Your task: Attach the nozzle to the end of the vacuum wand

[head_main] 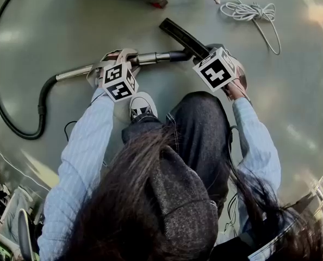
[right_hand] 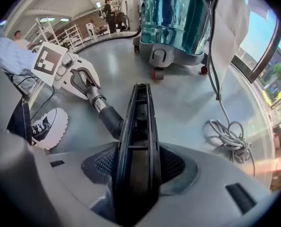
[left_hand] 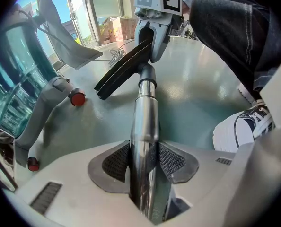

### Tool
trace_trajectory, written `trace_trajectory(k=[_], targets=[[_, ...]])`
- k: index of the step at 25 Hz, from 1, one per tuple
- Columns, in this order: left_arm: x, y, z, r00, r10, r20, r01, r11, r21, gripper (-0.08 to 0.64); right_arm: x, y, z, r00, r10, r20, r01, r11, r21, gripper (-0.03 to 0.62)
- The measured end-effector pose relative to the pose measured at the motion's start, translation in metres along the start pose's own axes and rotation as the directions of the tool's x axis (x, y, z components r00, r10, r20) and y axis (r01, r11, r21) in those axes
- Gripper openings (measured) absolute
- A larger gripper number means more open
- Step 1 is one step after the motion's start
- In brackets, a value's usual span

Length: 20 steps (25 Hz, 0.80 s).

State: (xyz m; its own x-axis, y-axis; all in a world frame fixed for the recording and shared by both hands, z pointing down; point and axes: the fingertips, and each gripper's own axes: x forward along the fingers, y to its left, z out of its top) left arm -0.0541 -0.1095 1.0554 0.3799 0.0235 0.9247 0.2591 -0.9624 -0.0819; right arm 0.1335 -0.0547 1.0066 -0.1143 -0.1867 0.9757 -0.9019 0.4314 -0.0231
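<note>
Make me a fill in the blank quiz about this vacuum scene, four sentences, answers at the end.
1. The left gripper is shut on the metal ____.
2. The right gripper is shut on the black ____.
3. The coiled cord is ____ in colour.
4. The wheels of the vacuum are ____.
Answers: wand; nozzle; white; red.

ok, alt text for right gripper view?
The right gripper grips a flat black nozzle pointing away over a grey floor. The left gripper holds the metal wand, whose dark end meets the nozzle; a teal vacuum stands behind.
</note>
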Motion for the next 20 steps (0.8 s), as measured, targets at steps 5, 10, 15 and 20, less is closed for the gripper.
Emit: trace_trajectory(k=[5, 10, 15, 20], targets=[[-0.002, 0.002, 0.002, 1.0, -0.003, 0.002, 0.003, 1.0, 0.004, 0.173, 0.001, -0.005, 0.01, 1.0, 0.022, 0.021, -0.022, 1.0, -0.015, 0.224], [-0.001, 0.0, 0.004, 1.0, -0.011, -0.005, 0.011, 0.999, 0.031, 0.176, 0.0, -0.001, 0.013, 0.999, 0.039, -0.01, -0.04, 0.999, -0.024, 0.224], [0.001, 0.0, 0.007, 1.0, -0.005, 0.009, 0.005, 1.0, -0.012, 0.181, 0.001, -0.003, 0.012, 1.0, 0.019, -0.02, -0.02, 1.0, -0.002, 0.224], [0.001, -0.002, 0.006, 1.0, -0.003, 0.006, 0.003, 1.0, -0.021, 0.184, 0.001, 0.0, 0.009, 1.0, 0.002, -0.031, -0.001, 1.0, 0.013, 0.224]])
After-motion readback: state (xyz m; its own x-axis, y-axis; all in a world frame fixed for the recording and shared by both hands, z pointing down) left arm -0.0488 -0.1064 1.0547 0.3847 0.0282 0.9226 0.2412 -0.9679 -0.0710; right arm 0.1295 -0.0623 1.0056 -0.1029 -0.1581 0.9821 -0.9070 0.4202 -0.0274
